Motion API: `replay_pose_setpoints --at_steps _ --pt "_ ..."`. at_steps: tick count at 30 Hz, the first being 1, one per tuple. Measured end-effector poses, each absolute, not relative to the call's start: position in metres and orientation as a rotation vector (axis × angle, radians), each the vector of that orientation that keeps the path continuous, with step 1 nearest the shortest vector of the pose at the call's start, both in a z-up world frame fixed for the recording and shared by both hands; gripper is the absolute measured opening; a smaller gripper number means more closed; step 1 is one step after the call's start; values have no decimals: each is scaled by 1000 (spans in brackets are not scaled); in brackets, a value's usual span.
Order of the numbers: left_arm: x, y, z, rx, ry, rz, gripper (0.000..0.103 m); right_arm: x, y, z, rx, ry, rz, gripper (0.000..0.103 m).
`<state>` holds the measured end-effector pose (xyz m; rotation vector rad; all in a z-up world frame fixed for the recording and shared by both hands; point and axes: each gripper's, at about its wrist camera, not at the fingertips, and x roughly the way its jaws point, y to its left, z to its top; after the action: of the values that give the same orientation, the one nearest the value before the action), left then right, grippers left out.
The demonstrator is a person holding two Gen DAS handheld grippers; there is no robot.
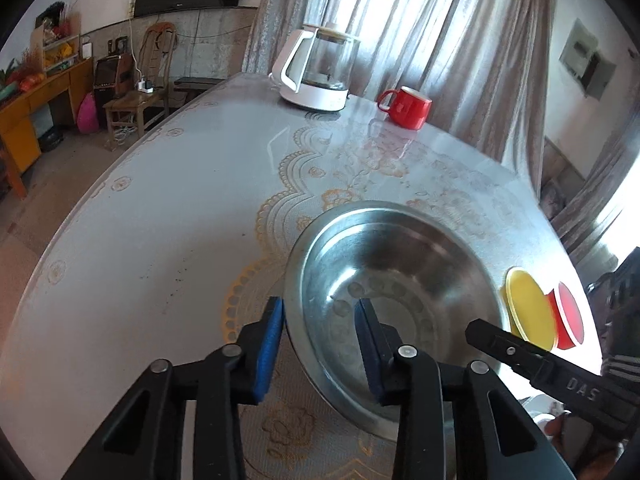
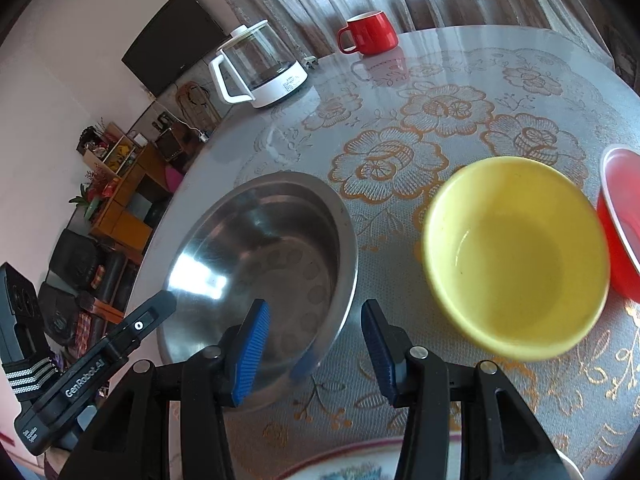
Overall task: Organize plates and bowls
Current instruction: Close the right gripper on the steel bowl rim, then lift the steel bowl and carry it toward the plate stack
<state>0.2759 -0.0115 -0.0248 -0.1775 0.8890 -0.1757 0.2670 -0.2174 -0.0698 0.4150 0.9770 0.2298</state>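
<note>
A large steel bowl (image 1: 396,280) sits on the table; it also shows in the right wrist view (image 2: 264,248). My left gripper (image 1: 320,340) is open and straddles the bowl's left rim, one pad outside and one inside. My right gripper (image 2: 316,348) is open and straddles the bowl's right rim the same way. A yellow bowl (image 2: 516,256) stands right of the steel bowl, with a red bowl (image 2: 624,224) beyond it. Both also show in the left wrist view: the yellow bowl (image 1: 528,308) and the red bowl (image 1: 570,316).
A glass kettle on a white base (image 1: 316,68) and a red mug (image 1: 408,108) stand at the table's far side. A patterned plate's rim (image 2: 360,464) lies at the near edge. The table (image 1: 160,220) drops off on the left, with room furniture beyond.
</note>
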Motion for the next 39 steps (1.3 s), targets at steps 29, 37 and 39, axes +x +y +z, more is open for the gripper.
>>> replay_pose_setpoints --at_steps 29,37,39 --pt "146 53 -28 -242 865 -102 27 208 -140 -70 152 1004 411 29" --pt "101 78 -30 -262 857 -44 27 175 -110 -70 66 1005 478 29" --pt "95 82 -30 -259 853 -31 27 165 -104 -72 61 1010 497 30"
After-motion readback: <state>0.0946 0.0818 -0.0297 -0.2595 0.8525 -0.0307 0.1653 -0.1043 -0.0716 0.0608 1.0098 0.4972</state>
